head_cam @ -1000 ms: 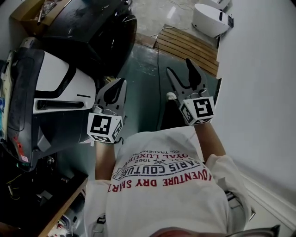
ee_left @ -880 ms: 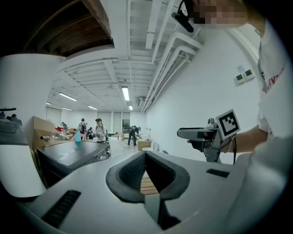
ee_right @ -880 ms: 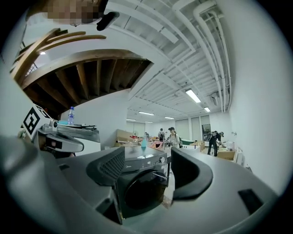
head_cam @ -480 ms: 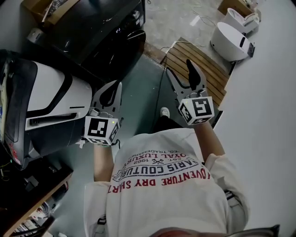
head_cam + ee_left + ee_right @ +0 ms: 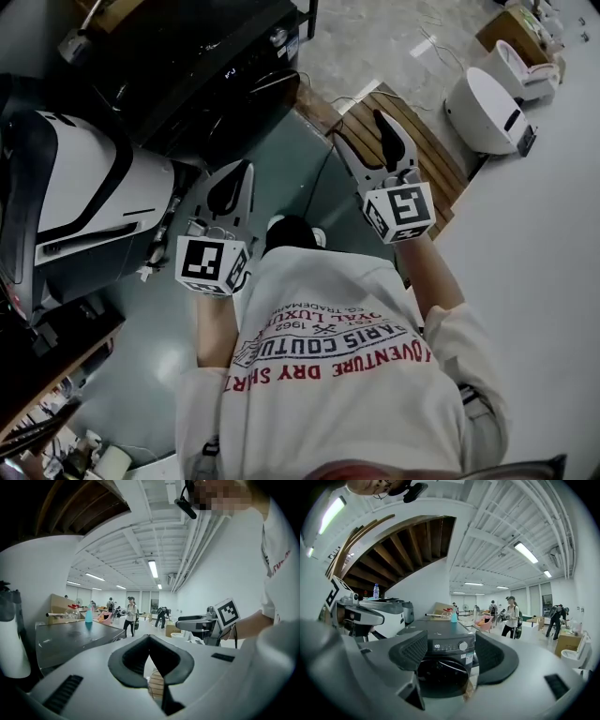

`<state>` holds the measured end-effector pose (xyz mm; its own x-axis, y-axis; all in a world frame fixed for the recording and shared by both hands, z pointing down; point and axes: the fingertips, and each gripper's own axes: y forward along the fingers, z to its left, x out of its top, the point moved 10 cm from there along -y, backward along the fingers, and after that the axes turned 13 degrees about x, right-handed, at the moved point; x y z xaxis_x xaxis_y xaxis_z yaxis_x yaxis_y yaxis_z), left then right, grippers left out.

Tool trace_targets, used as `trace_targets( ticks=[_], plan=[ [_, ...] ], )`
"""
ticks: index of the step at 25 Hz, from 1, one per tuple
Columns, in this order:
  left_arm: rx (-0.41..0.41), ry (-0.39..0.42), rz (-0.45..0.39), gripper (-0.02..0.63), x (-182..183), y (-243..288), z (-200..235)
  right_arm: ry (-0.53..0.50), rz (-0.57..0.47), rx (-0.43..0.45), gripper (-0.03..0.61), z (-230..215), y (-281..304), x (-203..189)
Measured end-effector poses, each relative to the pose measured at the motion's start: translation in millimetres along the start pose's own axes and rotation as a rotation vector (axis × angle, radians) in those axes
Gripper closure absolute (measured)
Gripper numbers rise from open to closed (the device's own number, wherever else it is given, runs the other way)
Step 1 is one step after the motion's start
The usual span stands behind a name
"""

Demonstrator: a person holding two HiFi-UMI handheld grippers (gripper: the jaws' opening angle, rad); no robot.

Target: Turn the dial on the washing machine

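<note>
The black front-loading washing machine [image 5: 187, 56] stands at the top of the head view, its silver dial [image 5: 278, 37] on the front panel's right end. The right gripper view shows the washing machine [image 5: 440, 670] straight ahead and some way off, with the dial [image 5: 462, 646] between the spread jaws. My right gripper [image 5: 359, 131] is open, empty and held in the air over the floor. My left gripper [image 5: 247, 171] is shut on nothing, beside a white appliance. In its own view the left gripper [image 5: 150, 639] points down the hall, away from the washer.
A white and black appliance [image 5: 84, 206] stands at the left. A slatted wooden pallet [image 5: 412, 141] and a round white appliance [image 5: 487, 112] lie to the right, with a cable [image 5: 323, 178] on the green floor. A blue bottle [image 5: 453, 616] sits on the washer. Several people stand far off.
The person has moved across the floor, a shoe now showing below the grippers. The washer and pallet have slid down and left in view. Both grippers keep their states.
</note>
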<state>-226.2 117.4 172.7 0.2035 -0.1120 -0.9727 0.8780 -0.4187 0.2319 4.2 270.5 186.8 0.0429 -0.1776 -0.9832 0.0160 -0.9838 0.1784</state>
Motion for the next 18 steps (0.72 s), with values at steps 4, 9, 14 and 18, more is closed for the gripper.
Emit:
trace_targets(
  ticks=[4,9,14,18],
  plan=[
    [0.041,-0.033,0.012,0.598,-9,22,5,-0.040,0.032,0.087,0.264,-25,33,-8],
    [0.083,-0.068,0.014,0.598,-16,72,21,-0.059,0.072,0.146,0.264,-63,89,-19],
    [0.132,-0.103,0.024,0.598,-26,135,50,-0.121,0.106,0.200,0.264,-100,167,-29],
    [0.200,-0.137,0.029,0.598,-37,180,70,-0.155,0.135,0.254,0.265,-127,223,-36]
  ],
)
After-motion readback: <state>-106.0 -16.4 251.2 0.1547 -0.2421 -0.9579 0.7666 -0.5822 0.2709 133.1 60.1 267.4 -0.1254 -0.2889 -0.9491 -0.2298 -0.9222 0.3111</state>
